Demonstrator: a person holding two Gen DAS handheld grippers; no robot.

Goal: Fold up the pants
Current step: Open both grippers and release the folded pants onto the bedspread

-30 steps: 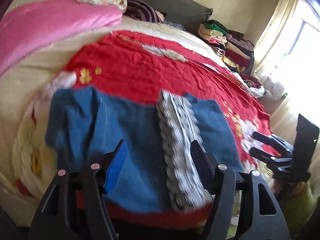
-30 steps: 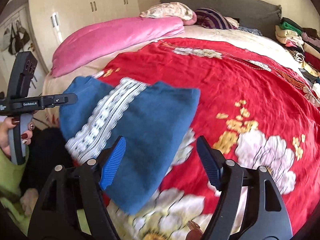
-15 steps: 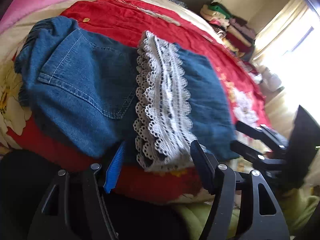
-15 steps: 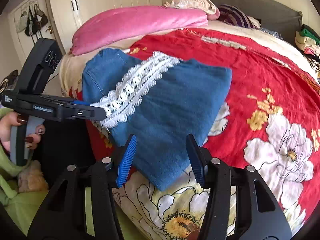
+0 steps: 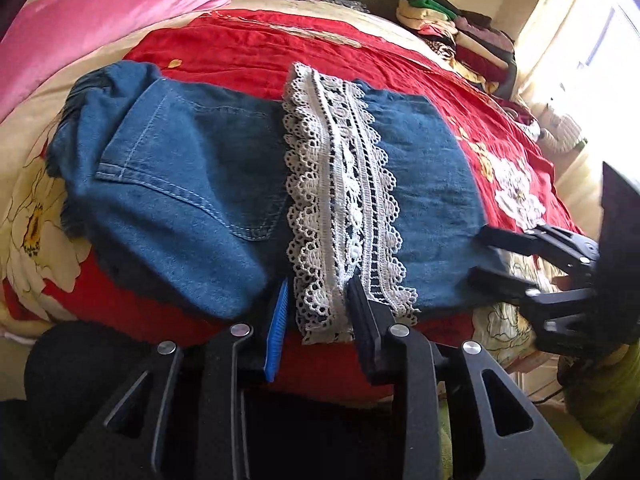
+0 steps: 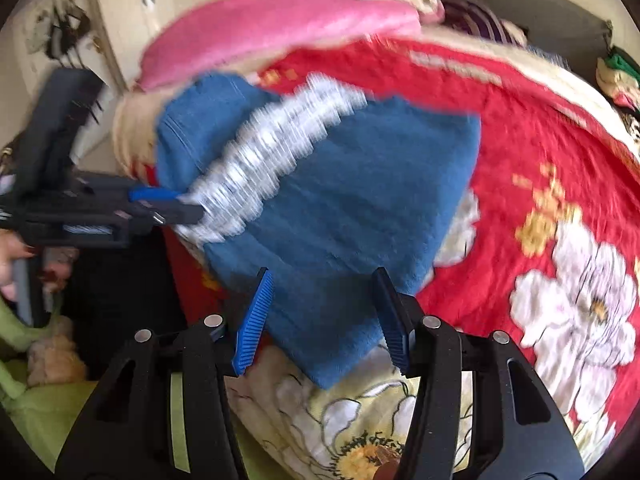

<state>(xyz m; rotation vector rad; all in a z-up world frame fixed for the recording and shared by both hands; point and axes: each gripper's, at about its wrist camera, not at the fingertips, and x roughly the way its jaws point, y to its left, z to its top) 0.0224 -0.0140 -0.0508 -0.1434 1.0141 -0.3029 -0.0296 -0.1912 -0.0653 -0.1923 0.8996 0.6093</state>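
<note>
In the left wrist view, the left gripper [image 5: 320, 300] has just been closing its jaws around the lace trim [image 5: 340, 200] of the denim pants [image 5: 192, 184] on the bed [image 5: 260, 44], not clearly pinching yet. In the right wrist view, the right gripper [image 6: 324, 312] stands open around the pants corner; thin lace could slip out.

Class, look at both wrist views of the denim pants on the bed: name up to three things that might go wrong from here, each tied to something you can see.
1. The left gripper, jaws just closing, straddles only the white lace trim; it may lift lace alone and leave the denim behind.
2. The right gripper straddles a corner of the pants overhanging the bed's edge; a loose pinch might let them slide off.
3. The right view is blurred, so its aim may be off.
</note>
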